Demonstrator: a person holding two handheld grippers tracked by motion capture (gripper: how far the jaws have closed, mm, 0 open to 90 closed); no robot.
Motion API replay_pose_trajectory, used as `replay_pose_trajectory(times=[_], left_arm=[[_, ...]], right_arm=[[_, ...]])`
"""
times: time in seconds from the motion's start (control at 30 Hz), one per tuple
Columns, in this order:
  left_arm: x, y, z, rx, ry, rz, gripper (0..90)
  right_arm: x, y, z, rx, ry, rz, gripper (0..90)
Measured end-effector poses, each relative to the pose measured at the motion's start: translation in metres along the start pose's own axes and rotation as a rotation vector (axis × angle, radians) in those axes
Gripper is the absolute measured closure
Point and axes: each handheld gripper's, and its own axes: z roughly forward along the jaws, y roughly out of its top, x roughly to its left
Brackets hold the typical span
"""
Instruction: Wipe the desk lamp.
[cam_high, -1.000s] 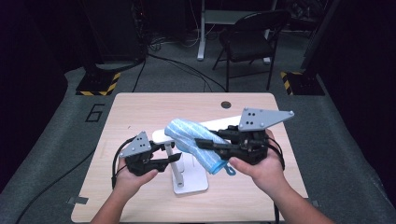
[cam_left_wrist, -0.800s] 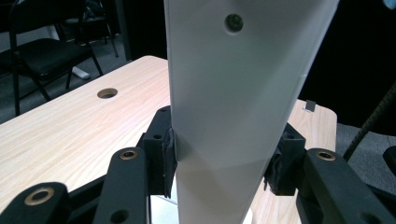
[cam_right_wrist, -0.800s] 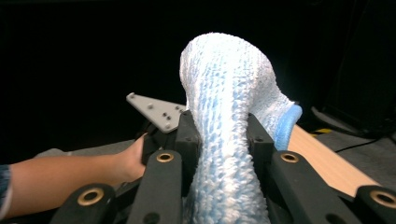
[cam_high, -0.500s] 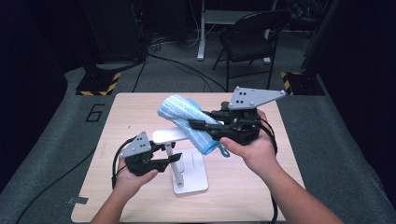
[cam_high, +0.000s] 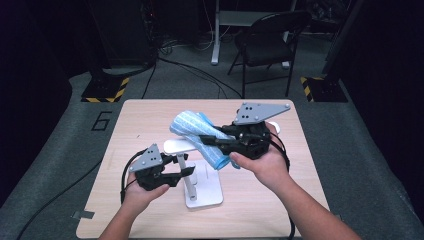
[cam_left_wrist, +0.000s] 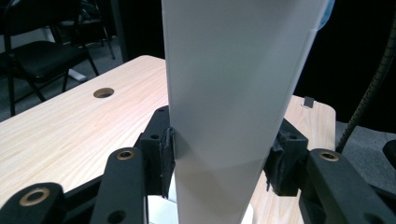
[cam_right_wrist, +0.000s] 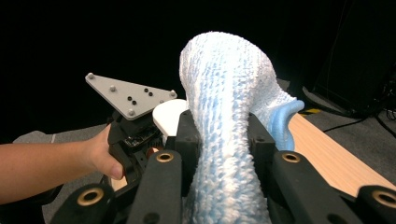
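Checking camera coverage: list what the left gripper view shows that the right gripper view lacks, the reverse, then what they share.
Left gripper view alone: the stand's white post clamped between the left gripper pads, a round hole in the table, and a black chair.

Right gripper view alone: the right gripper shut on a blue-and-white towel, plus the person's other hand holding its grey-plated gripper.

Shared: the wooden table and dark surroundings.

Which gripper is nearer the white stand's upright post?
Left. The left gripper has its jaws around the white stand's post; the right gripper is above, beside the stand's top, clamping the blue towel.
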Motion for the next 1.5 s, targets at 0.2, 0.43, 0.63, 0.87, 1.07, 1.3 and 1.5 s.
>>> replay_pose_trajectory(times=[0.2,0.43,0.63,0.87,1.07,1.3,1.5], left_arm=[[-0.002,0.000,0.002,0.002,-0.008,0.003,52.7],[-0.005,0.002,0.005,0.013,0.003,0.003,52.8],[-0.006,0.002,0.007,0.006,0.003,-0.003,52.8],[-0.006,0.002,0.008,0.006,0.008,-0.007,52.8],[-0.007,0.002,0.008,-0.003,0.012,-0.016,52.8],[-0.007,0.001,0.007,-0.001,0.013,-0.011,52.9],[-0.006,0.002,0.007,0.010,0.010,0.000,52.9]], right_arm=[[-0.004,-0.003,0.003,0.002,0.003,0.023,72.3],[-0.002,0.000,0.010,0.006,0.006,0.028,72.4],[0.004,0.005,0.021,0.020,0.017,0.024,72.3],[0.016,0.012,0.038,0.028,0.005,0.016,71.8],[0.025,0.018,0.052,0.024,-0.008,-0.002,71.4],[0.025,0.018,0.057,0.022,-0.017,0.001,71.4],[0.024,0.017,0.055,0.022,-0.015,0.004,71.5]])
